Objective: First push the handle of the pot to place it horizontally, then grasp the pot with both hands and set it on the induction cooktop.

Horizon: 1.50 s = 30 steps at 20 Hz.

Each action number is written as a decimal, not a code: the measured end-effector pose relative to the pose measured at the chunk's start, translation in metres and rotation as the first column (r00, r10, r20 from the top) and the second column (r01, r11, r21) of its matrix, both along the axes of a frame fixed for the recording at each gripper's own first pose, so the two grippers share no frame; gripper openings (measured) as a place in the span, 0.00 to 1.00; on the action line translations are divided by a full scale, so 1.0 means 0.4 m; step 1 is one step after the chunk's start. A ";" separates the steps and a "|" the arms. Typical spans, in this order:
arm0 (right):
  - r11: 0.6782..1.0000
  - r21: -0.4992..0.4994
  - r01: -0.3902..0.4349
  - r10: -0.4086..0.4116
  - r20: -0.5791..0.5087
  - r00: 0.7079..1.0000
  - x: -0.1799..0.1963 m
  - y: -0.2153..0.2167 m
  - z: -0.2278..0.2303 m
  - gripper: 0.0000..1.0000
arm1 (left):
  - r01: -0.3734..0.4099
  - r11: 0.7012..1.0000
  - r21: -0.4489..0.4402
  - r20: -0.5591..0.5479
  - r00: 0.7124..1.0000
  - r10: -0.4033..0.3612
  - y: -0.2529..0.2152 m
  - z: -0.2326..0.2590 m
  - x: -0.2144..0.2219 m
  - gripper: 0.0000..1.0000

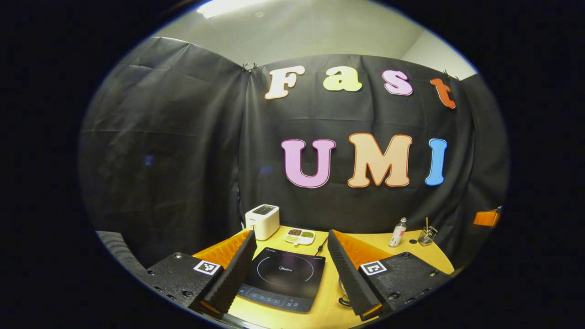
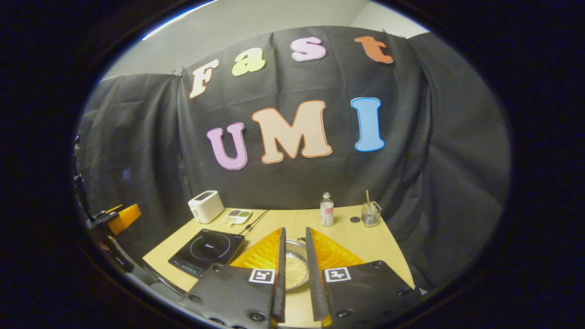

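On the table [image 2: 347, 237], pot [image 2: 295, 269] sits at 3 o'clock of induction cooktop [image 1: 282, 278]. Left gripper [image 1: 292, 269] jaws wide open; right gripper [image 2: 295, 274] jaws narrowly parted, gripping nothing.

Open air above the surface [image 2: 365, 246] on all sides, nothing hanging low. Along the back edge stand the obstacles: the toaster [image 2: 205, 206] at the left corner, the small snack dish [image 2: 237, 216] beside it with a cable [image 2: 255, 220] trailing forward, then the bottle [image 2: 326, 210] and the glass jar [image 2: 370, 214] to the right. The induction cooktop [image 1: 283, 278] lies flat, its top bare. The pot [image 2: 295, 269] sits just right of it, with bare wood at its right flank.
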State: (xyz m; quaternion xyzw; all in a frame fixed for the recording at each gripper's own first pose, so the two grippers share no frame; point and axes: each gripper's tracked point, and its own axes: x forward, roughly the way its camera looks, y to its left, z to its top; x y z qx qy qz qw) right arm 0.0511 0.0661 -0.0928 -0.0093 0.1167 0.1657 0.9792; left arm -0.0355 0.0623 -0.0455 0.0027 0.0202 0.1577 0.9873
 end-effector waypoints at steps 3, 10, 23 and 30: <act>1.000 -0.007 -0.009 0.009 -0.020 1.000 -0.007 0.073 -0.031 0.25 | 0.016 1.000 0.007 -0.004 1.000 -0.016 0.044 0.002 0.013 0.92; 0.999 -0.024 0.031 -0.036 -0.234 0.971 -0.048 0.215 -0.229 0.25 | 0.123 0.991 0.055 -0.028 0.992 -0.122 0.137 -0.008 0.072 0.95; 0.981 -0.126 0.145 -0.192 -0.614 0.766 -0.172 0.254 -0.670 0.25 | 0.272 0.962 0.027 -0.059 0.961 -0.270 0.225 -0.094 0.133 0.92; 0.961 -0.235 0.144 -0.266 -0.655 0.707 -0.154 0.240 -0.796 0.25 | 0.266 0.964 -0.005 -0.098 0.959 -0.265 0.283 -0.148 0.140 0.95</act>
